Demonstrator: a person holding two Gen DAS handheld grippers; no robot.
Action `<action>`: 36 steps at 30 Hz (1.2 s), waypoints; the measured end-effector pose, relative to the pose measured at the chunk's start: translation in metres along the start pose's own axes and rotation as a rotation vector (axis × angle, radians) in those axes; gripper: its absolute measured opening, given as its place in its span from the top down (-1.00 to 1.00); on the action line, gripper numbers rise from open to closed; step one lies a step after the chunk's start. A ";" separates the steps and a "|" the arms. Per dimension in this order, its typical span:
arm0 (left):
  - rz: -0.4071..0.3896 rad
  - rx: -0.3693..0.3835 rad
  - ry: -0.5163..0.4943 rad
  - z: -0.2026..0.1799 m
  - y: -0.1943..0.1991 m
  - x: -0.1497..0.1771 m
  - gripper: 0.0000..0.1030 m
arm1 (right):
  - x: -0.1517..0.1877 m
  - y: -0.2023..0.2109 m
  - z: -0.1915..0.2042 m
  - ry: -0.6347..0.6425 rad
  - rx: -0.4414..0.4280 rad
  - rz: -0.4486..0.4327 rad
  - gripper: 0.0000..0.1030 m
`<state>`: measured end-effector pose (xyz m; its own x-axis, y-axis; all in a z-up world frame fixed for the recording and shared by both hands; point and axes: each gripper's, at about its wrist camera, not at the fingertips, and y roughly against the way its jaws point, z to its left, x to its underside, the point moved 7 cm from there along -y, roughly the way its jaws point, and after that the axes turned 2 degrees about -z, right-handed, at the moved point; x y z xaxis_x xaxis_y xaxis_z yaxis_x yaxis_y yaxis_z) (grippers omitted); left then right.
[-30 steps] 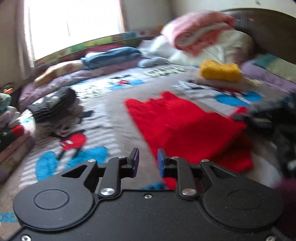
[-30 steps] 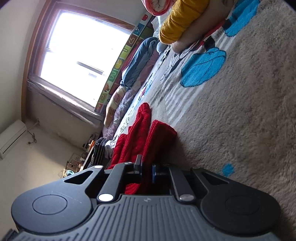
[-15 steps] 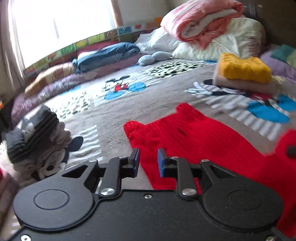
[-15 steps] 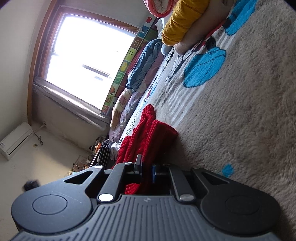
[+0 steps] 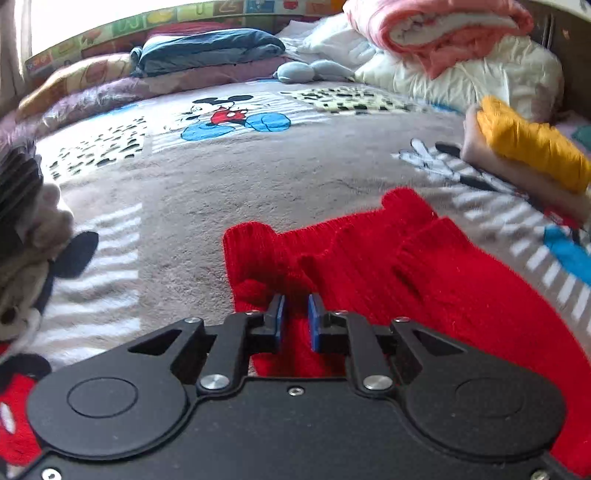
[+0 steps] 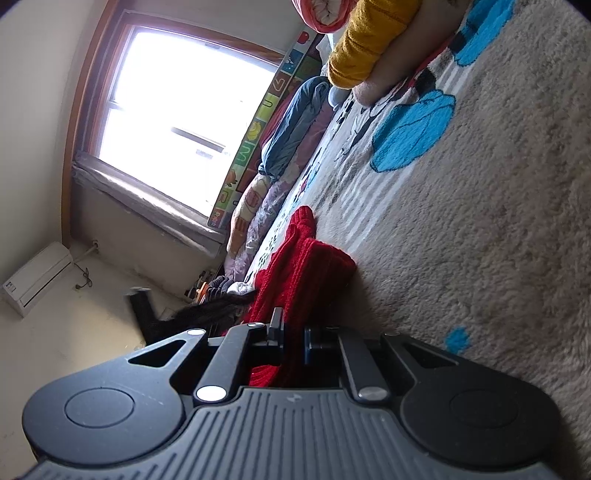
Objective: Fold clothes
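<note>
A red knit sweater lies spread on the cartoon-print bed blanket. My left gripper is low over the sweater's near-left corner. Its jaws are closing, with red knit bunched between the blue pads. In the right wrist view the camera is rolled sideways. There my right gripper is shut on a fold of the same sweater, which rises from the blanket ahead of the fingers.
A folded yellow garment sits on a beige one at the right. A pink blanket roll and white bedding lie at the head. Dark striped clothes are piled at the left edge, blue bedding by the window.
My left gripper has swept across the bed and sunk onto the sweater's left corner, and its jaws have narrowed. My right gripper has stayed put, still gripping the red knit.
</note>
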<state>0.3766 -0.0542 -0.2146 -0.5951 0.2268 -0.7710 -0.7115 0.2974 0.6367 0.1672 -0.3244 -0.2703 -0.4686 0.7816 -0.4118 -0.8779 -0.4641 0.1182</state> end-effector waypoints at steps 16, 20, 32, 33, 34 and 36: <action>-0.034 -0.040 0.037 0.000 0.004 -0.012 0.80 | 0.000 0.001 -0.001 -0.001 -0.003 0.002 0.77; -0.167 0.089 0.357 0.035 0.029 -0.015 0.86 | 0.000 0.001 -0.001 -0.002 -0.004 0.003 0.77; -0.052 -0.044 0.039 -0.004 0.008 -0.031 0.49 | 0.000 0.001 -0.002 -0.005 -0.005 0.005 0.77; -0.030 -0.080 -0.006 -0.008 0.003 -0.031 0.49 | 0.001 0.000 -0.002 -0.005 -0.005 0.005 0.77; -0.005 -0.106 -0.022 -0.008 -0.002 -0.029 0.49 | 0.001 0.000 -0.002 -0.005 -0.005 0.005 0.77; 0.015 -0.119 -0.002 -0.002 -0.007 -0.022 0.71 | 0.001 0.000 -0.002 -0.005 -0.005 0.005 0.77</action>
<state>0.3942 -0.0628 -0.2017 -0.6051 0.2327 -0.7614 -0.7419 0.1821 0.6453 0.1667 -0.3246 -0.2722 -0.4733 0.7812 -0.4071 -0.8751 -0.4699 0.1158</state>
